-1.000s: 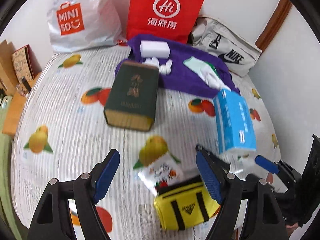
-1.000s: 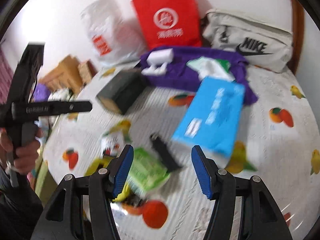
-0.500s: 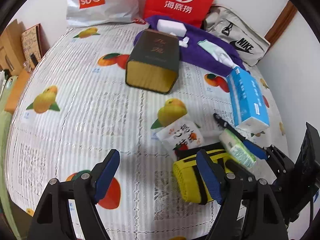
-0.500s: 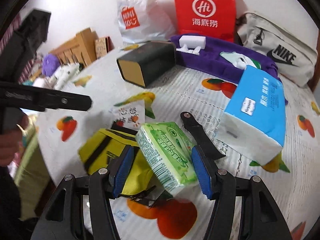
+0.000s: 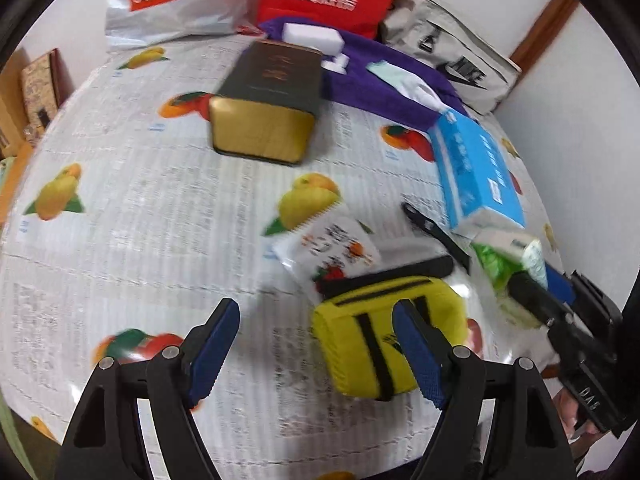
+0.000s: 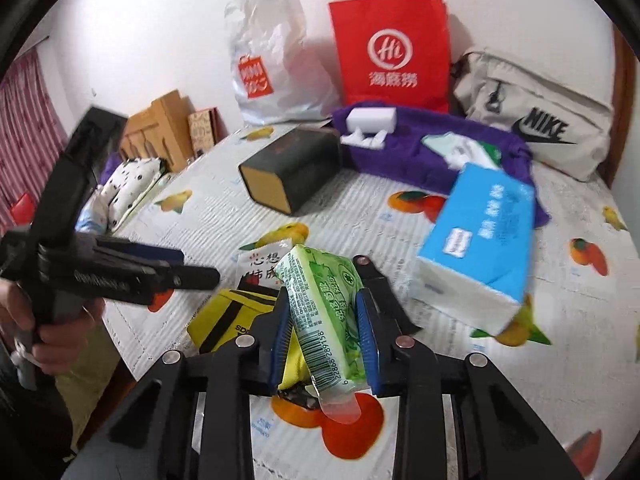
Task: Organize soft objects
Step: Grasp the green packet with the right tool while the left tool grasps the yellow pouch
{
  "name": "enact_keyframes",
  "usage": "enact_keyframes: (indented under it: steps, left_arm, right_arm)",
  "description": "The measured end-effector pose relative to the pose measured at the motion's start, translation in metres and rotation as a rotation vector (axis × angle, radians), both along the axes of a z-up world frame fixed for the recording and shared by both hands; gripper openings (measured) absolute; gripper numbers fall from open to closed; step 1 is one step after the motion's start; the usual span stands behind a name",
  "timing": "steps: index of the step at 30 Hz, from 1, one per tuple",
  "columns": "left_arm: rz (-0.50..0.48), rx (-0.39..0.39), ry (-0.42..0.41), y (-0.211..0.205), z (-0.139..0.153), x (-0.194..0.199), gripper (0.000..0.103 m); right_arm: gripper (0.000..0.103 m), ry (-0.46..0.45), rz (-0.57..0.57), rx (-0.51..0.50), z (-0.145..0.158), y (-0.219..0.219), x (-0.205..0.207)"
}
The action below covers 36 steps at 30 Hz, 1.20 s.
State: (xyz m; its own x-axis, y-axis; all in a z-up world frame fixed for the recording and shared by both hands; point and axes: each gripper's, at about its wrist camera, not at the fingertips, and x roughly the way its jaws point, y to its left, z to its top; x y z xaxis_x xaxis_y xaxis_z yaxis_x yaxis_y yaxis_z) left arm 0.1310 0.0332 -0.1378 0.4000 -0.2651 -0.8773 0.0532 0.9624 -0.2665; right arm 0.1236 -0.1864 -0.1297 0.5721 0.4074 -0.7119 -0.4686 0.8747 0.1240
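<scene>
Lower left of the left wrist view, the left hand-held gripper (image 5: 316, 350) hangs released, empty, over the fruit-print counter (image 5: 132, 208) beside a yellow zip pouch with black straps (image 5: 372, 336). Centre of the right view, the right hand-held gripper (image 6: 324, 334), its jaws having just closed, pinches a soft green plastic-wrapped tissue pack (image 6: 324, 312). The slick, squashy wrapper could slide free, or snag the pouch beneath.

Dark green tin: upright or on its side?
On its side: the dark green tin lies flat on the fruit-print tablecloth, gold end panel facing the camera.
</scene>
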Motion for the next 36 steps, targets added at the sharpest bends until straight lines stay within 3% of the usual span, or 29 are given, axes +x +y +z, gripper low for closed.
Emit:
enact_keyframes:
  steps: [5,8,11,12,13,16,19,24,29,31,34,36]
  left_arm:
    - [-0.048,-0.042,0.059,-0.018,-0.015,-0.004,0.078]
    - [-0.048,0.003,0.084,-0.027,-0.028,-0.004,0.077]
    - [-0.040,0.005,0.043,-0.030,-0.027,-0.007,0.077]
    - [-0.036,0.000,0.036,-0.029,-0.027,-0.007,0.074]
    - [-0.025,0.011,0.025,-0.029,-0.026,-0.008,0.056]
    - [-0.037,-0.006,0.025,-0.026,-0.025,-0.008,0.034]
    - [-0.035,-0.039,0.012,-0.020,-0.026,-0.007,0.031]
    - [-0.023,-0.029,-0.031,-0.009,-0.016,-0.011,0.023]
    - [0.033,-0.003,-0.027,0.017,-0.011,-0.008,0.022]
    - [0.029,-0.034,0.002,0.021,-0.015,-0.008,0.026]
    - [0.033,-0.068,0.052,0.023,-0.021,-0.011,0.045]
    - [0.032,-0.067,0.060,0.022,-0.024,-0.016,0.047]
  right_arm:
    - [0.031,0.002,-0.067,-0.010,0.004,-0.022,-0.008]
    - [0.031,0.009,-0.102,-0.008,0.004,-0.035,-0.015]
    - [0.031,0.026,-0.127,-0.002,-0.001,-0.044,-0.019]
    - [0.031,0.035,-0.135,0.003,-0.003,-0.046,-0.021]
    - [0.031,0.041,-0.141,0.007,-0.004,-0.048,-0.021]
    - [0.031,0.052,-0.155,0.009,-0.008,-0.052,-0.024]
    - [0.031,0.046,-0.163,0.010,-0.009,-0.056,-0.024]
    - [0.031,0.048,-0.176,0.009,-0.013,-0.060,-0.023]
    - [0.031,0.058,-0.196,0.013,-0.017,-0.066,-0.020]
    - [0.031,0.063,-0.191,0.017,-0.018,-0.065,-0.019]
    - [0.031,0.066,-0.186,0.007,-0.020,-0.061,-0.018]
    - [0.031,0.072,-0.182,0.010,-0.021,-0.060,-0.018]
